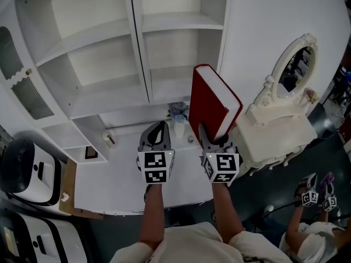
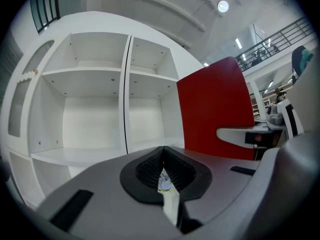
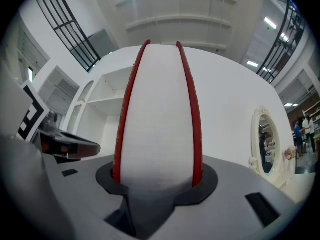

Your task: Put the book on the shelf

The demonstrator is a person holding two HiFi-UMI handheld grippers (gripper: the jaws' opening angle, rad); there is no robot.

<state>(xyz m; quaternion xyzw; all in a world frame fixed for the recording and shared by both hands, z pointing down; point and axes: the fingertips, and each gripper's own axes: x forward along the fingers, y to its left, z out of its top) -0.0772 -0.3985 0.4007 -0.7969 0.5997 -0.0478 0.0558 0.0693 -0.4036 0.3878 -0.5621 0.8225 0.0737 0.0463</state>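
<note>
Between right tongs (image 1: 213, 139), red book (image 1: 211, 104) upright, clamped; left tongs (image 1: 158, 129) closed, empty, beside

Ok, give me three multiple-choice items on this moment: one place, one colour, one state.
1. Where is the book?
A) lying on a shelf
B) in the jaws of the right gripper
C) on the dresser

2. What colour is its cover?
A) blue
B) green
C) red

3. How do the jaws of the left gripper stand?
A) together, holding nothing
B) clamped on the book
C) wide apart

1 B: the right gripper view shows it clamped there.
2 C: red in every view.
3 A: the left gripper view shows them meeting, nothing held.
</note>
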